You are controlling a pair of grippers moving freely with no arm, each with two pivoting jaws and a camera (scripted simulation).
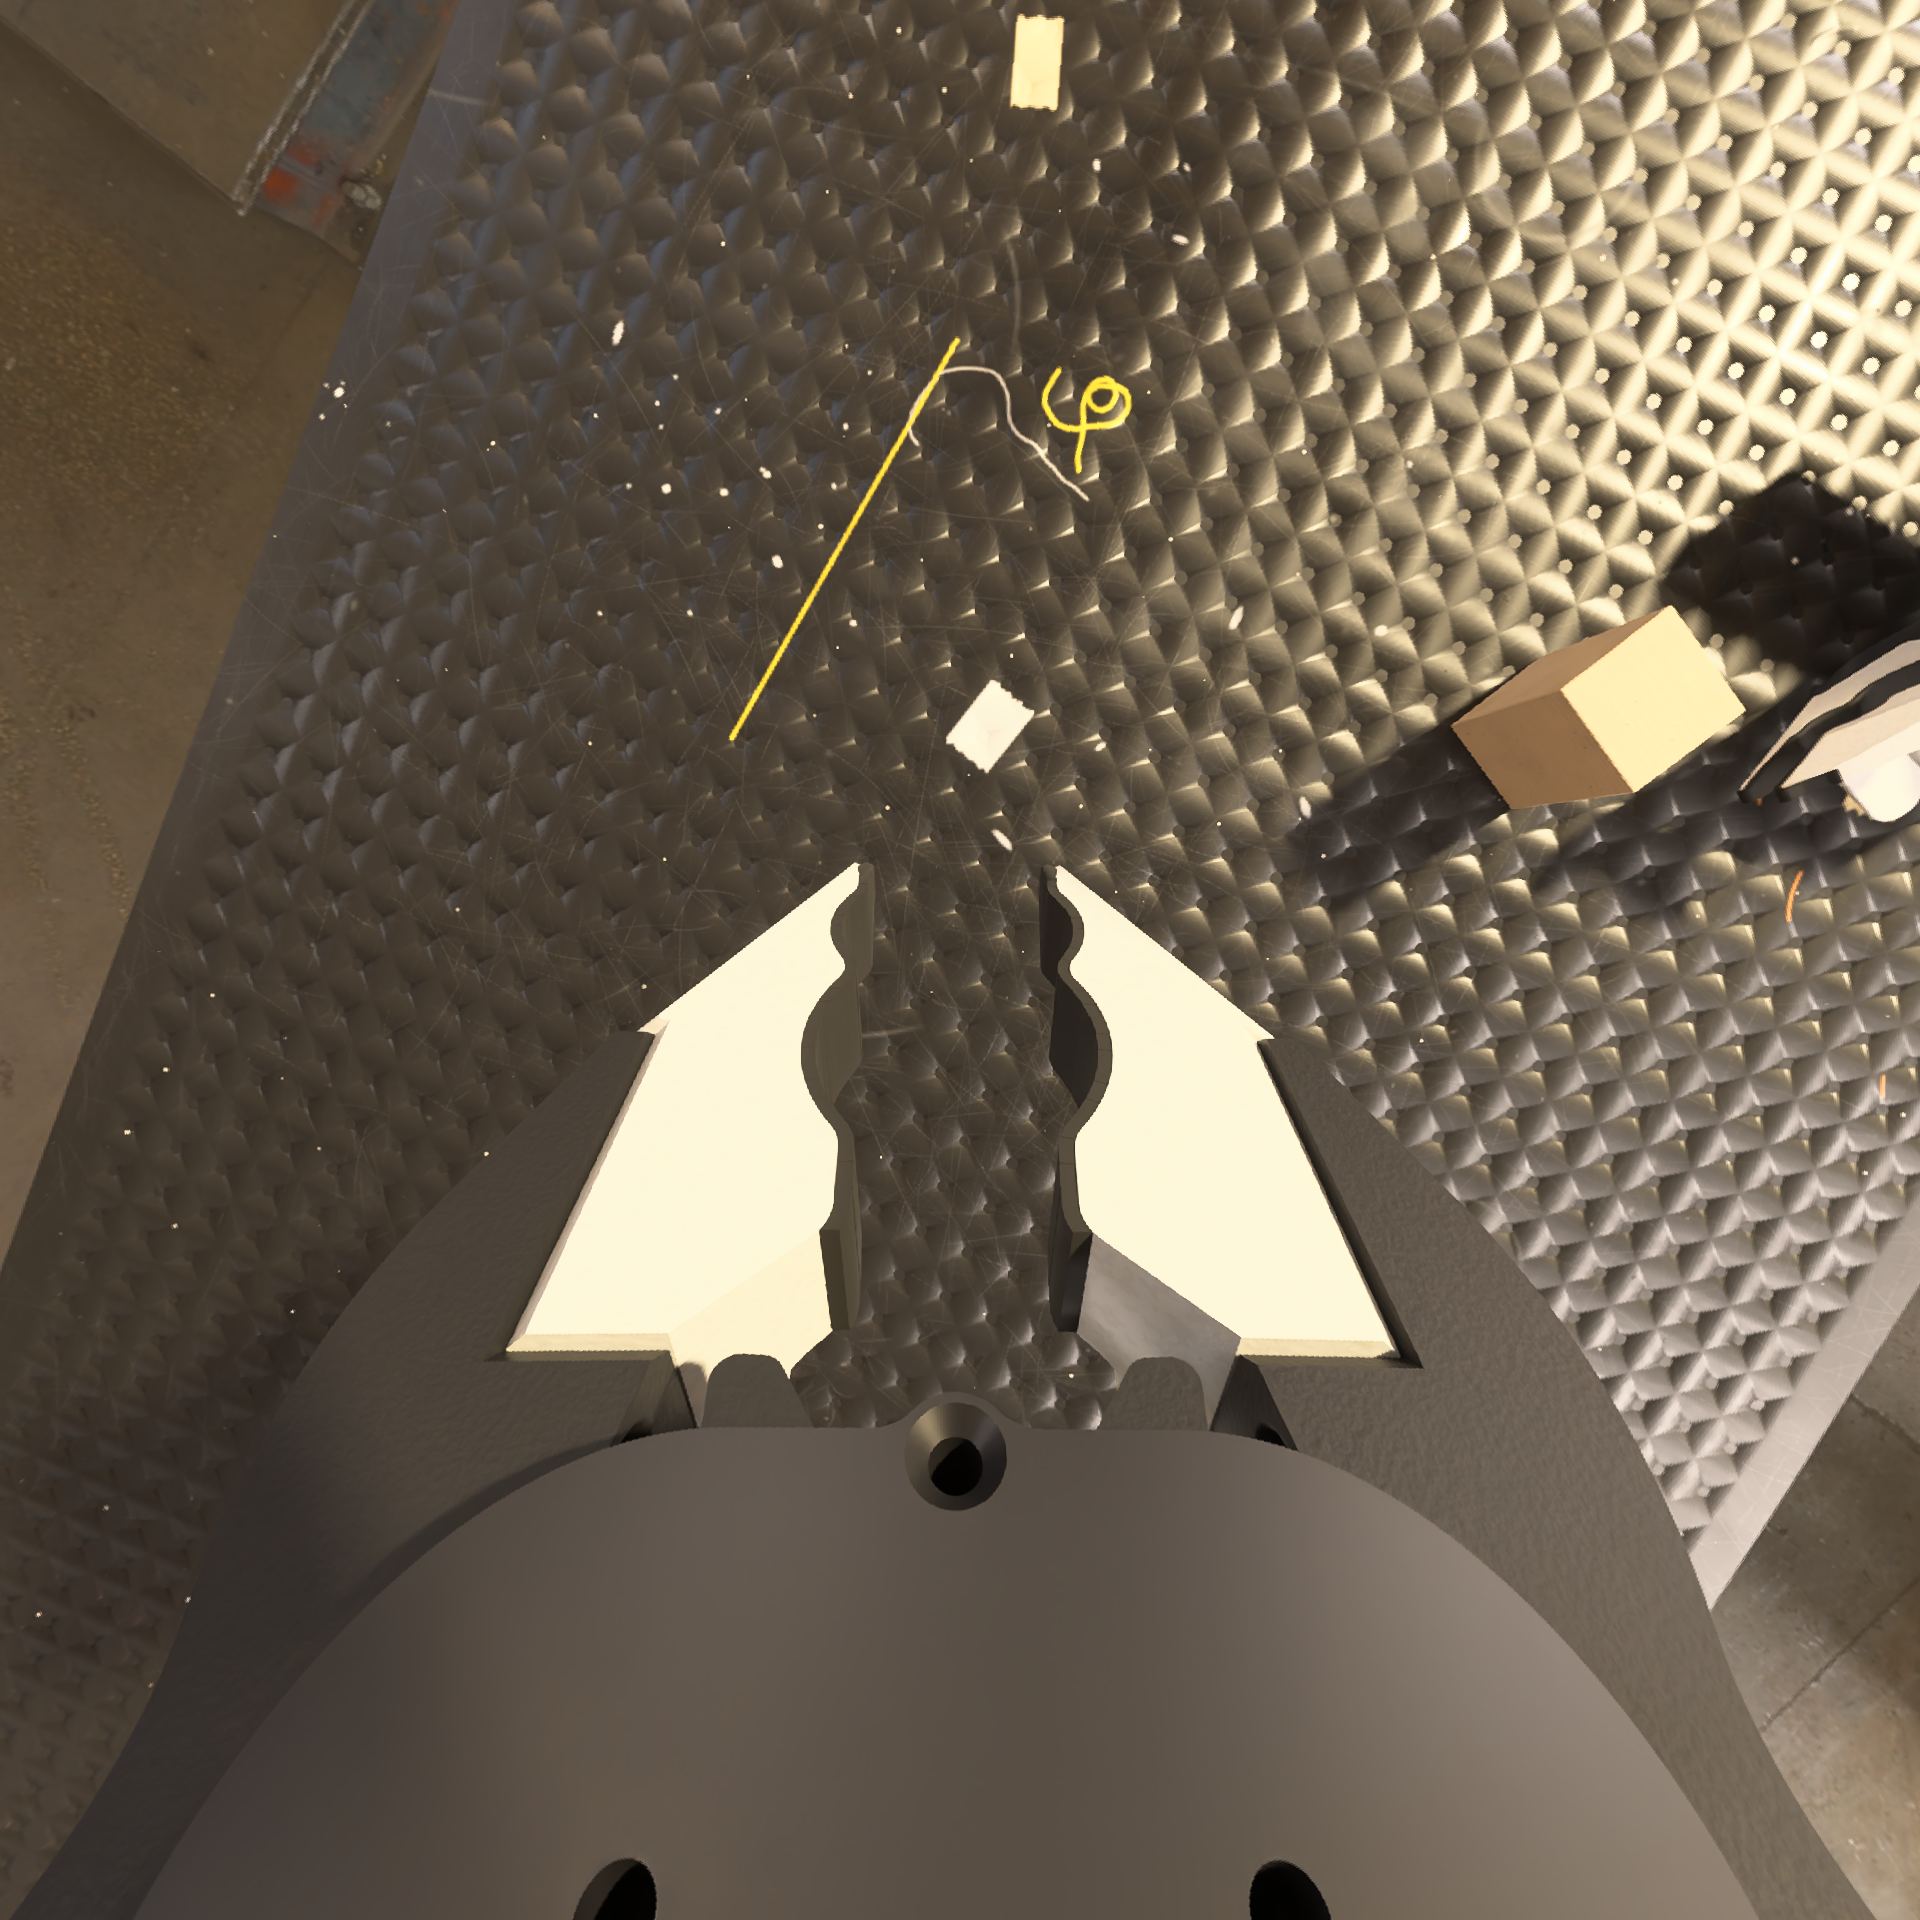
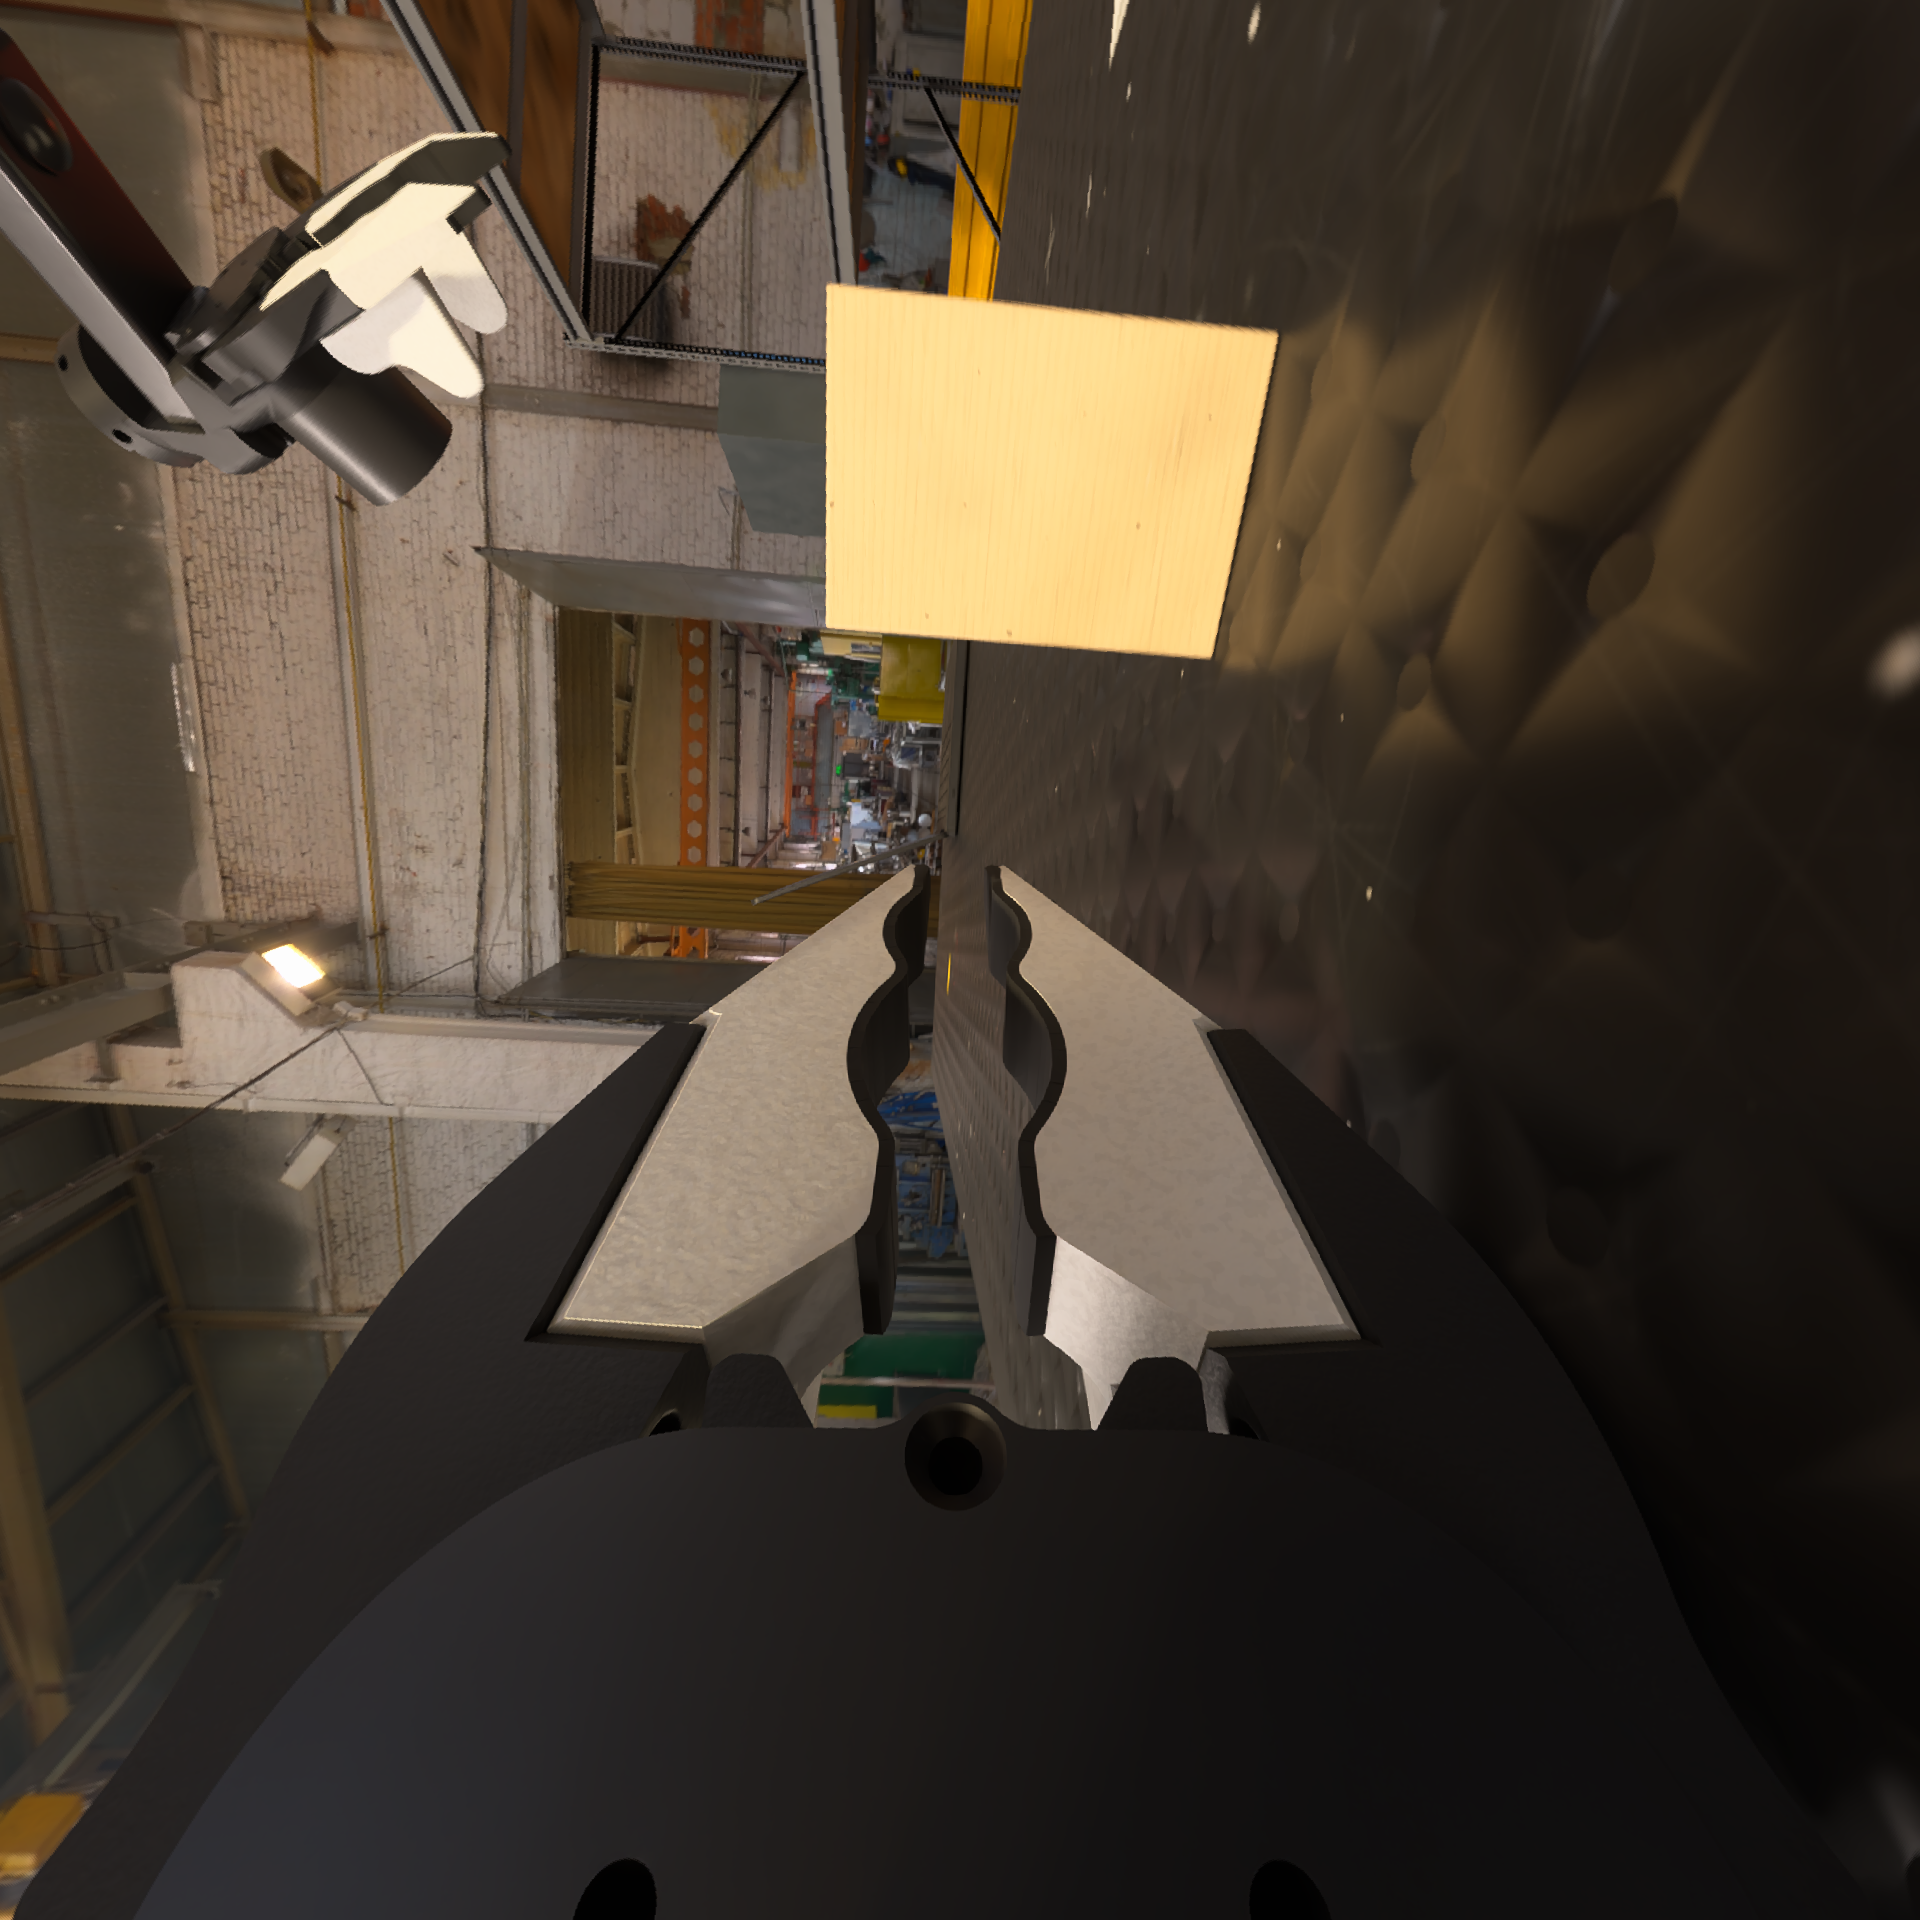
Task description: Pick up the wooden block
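Both grippers empty, block (image 1: 1597, 719) on the table (image 1: 1351, 312).
Left gripper (image 1: 956, 883) hovers, jaws parted; right gripper (image 2: 954, 883), jaws parted, lies low beside the block.

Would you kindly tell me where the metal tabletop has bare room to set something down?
Bare: the textured tabletop right of the yellow wire, and the strip left of it toward the table edge. Crowded: the right side, where the wooden block sits beside the right gripper.

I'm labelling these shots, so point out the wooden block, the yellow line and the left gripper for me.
wooden block (image 1: 1652, 698): left wrist view, on its pale top face.
yellow line (image 1: 842, 545): left wrist view, midway along it.
left gripper (image 1: 956, 883): left wrist view, between its fingertips.
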